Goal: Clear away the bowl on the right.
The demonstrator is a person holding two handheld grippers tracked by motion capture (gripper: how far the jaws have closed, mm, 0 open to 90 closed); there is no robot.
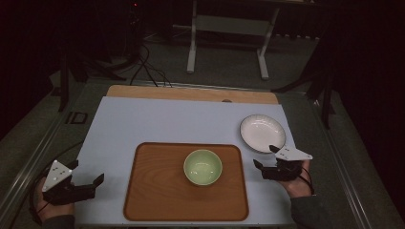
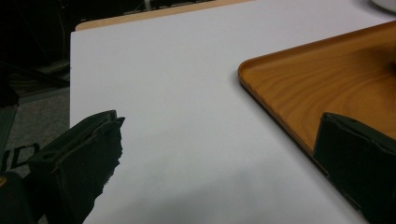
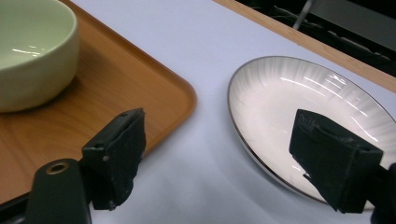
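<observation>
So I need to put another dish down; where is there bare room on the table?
The white mat is bare behind the wooden tray and left of the white plate. The tray's left half, beside the green bowl, is free too. The strip between tray and plate is tight, with the right tongs there.

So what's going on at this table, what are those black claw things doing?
A person sits at the table with a two-jaw gripper in each hand. The right gripper is open and sits near the edge of a white plate, which lies on the table beside a wooden tray. A green bowl stands on the tray. The left gripper is open too, resting by the tray's left side and holding nothing. Neither gripper grips anything yet; the right one looks closest to taking the plate.
</observation>
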